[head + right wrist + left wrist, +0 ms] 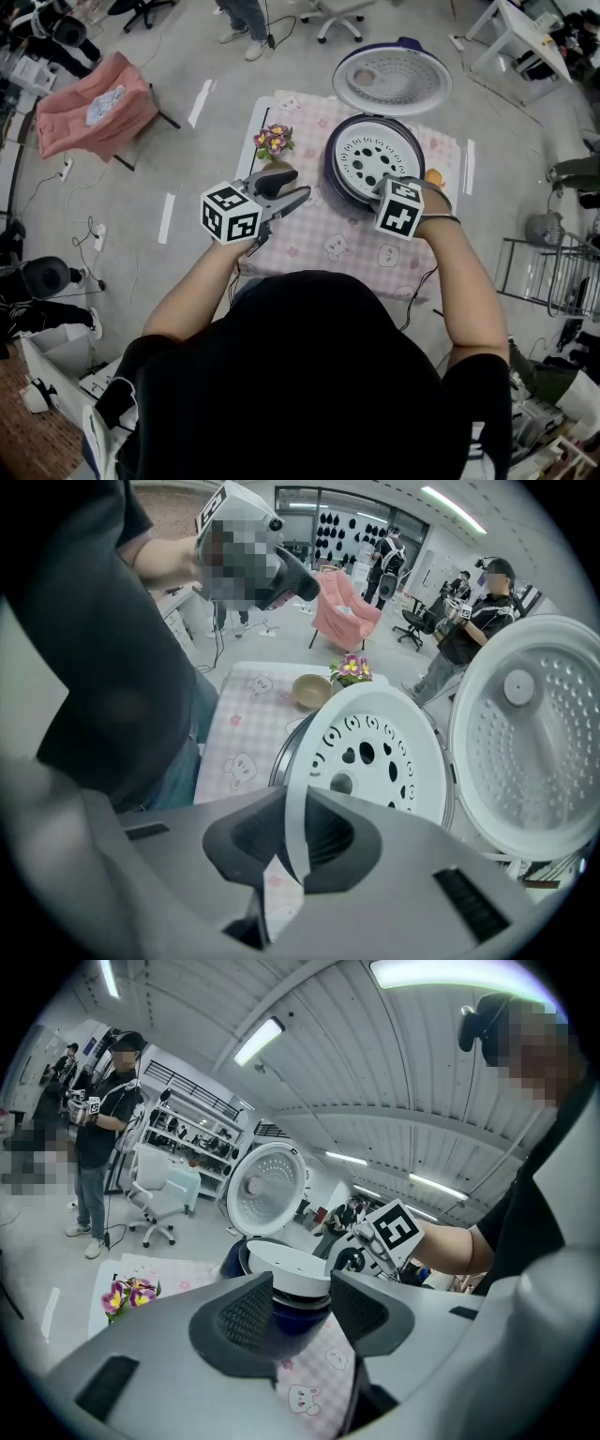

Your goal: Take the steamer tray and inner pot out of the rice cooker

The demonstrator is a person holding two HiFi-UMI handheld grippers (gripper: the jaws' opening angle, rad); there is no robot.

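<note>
Step in hand: steamer tray removal, grip stage. Right gripper points steeply down, jaws narrow and pinched on the near rim of the steamer tray. The tray sits at the mouth of the rice cooker, whose lid is swung open; can't tell if the tray is unseated yet. Left gripper is wide, empty, level, just beside the cooker. Next: lift straight up, keep the thin rim from slipping, clear the lid. Inner pot looks still inside, under the tray. The tray is a white plastic disc with round and heart-shaped holes.
</note>
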